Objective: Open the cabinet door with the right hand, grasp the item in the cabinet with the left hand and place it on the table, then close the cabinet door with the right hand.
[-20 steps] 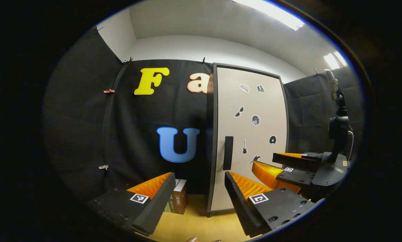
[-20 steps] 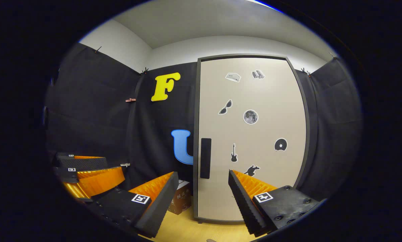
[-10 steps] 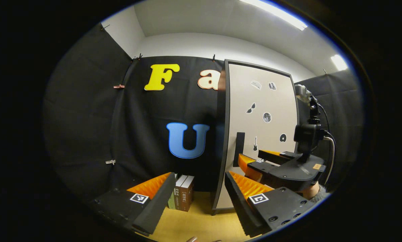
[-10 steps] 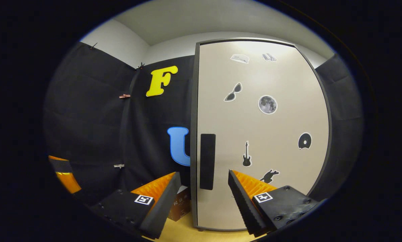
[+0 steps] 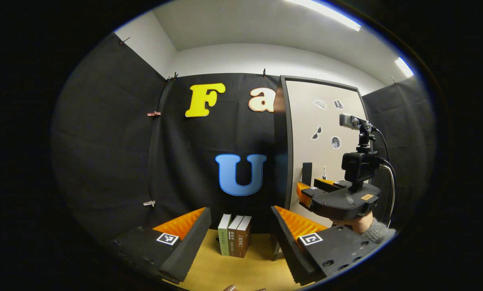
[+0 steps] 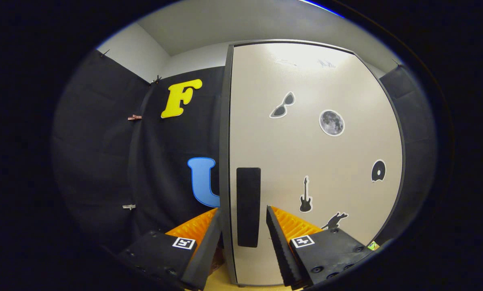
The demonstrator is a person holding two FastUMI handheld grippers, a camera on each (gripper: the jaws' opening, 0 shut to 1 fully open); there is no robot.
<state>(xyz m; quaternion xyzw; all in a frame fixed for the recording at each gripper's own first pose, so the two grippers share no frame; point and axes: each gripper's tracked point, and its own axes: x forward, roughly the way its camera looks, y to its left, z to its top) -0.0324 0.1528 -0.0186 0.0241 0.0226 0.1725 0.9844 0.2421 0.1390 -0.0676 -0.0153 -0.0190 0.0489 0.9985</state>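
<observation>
Cabinet door [image 6: 314, 161] handle [image 6: 248, 206] now between narrowed right claw [image 6: 243, 242] fingers, contact unclear; left claw [image 5: 241, 238] released, unchanged.

Two grippers: left gripper [image 5: 239, 242], right gripper [image 6: 241, 246]. One cabinet door [image 6: 314, 161] with one dark handle [image 6: 248, 206]. Three upright books [image 5: 235, 236] on one table [image 5: 241, 270]. Five stickers discernible on door in right gripper view.

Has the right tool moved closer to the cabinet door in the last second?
Yes. The right tool has advanced toward the cabinet door; its fingers now straddle the handle.
</observation>
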